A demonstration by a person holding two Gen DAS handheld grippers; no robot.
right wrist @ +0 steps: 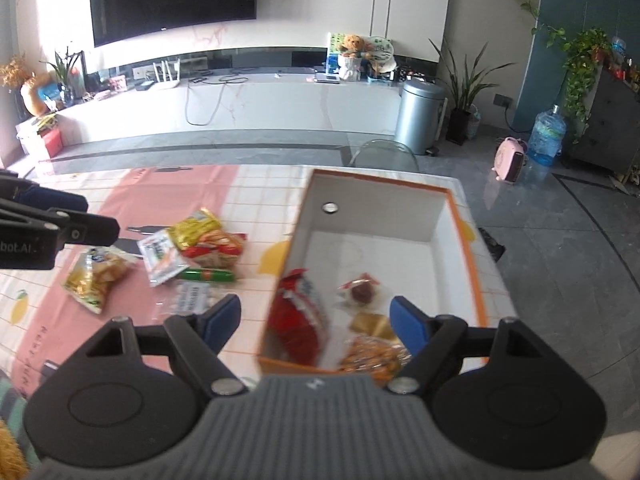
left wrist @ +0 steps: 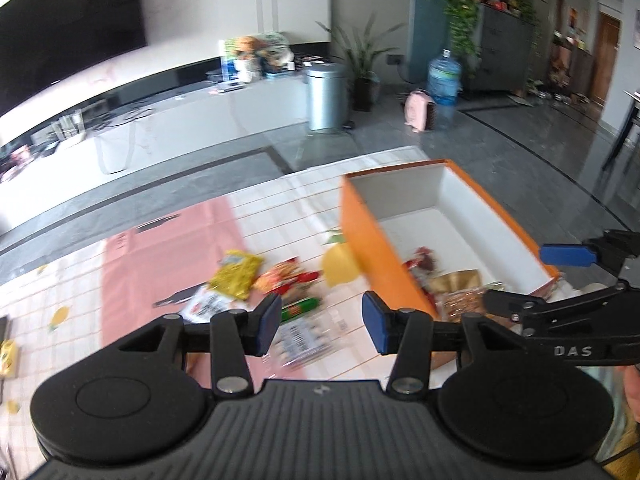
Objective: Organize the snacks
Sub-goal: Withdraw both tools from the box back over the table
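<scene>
An orange box point(right wrist: 472, 264) with a white inside stands on the table; it also shows in the left wrist view point(left wrist: 376, 240). In it lie a red packet point(right wrist: 298, 320), a small wrapped sweet point(right wrist: 360, 292) and golden packets point(right wrist: 372, 354). Loose snacks lie to its left: a yellow packet point(right wrist: 196, 226), a red-orange packet point(right wrist: 216, 248), a green stick point(right wrist: 208, 275) and a pale yellow bag point(right wrist: 96, 276). My right gripper point(right wrist: 316, 322) is open and empty above the box's near end. My left gripper point(left wrist: 320, 320) is open and empty above the loose snacks point(left wrist: 236, 274).
The table has a pink and white checked cloth point(right wrist: 132, 184). A clear chair back point(right wrist: 384, 154) stands behind the far edge. Beyond are grey floor, a metal bin point(right wrist: 420, 116), a water bottle point(right wrist: 546, 136) and a low white TV bench point(right wrist: 240, 108).
</scene>
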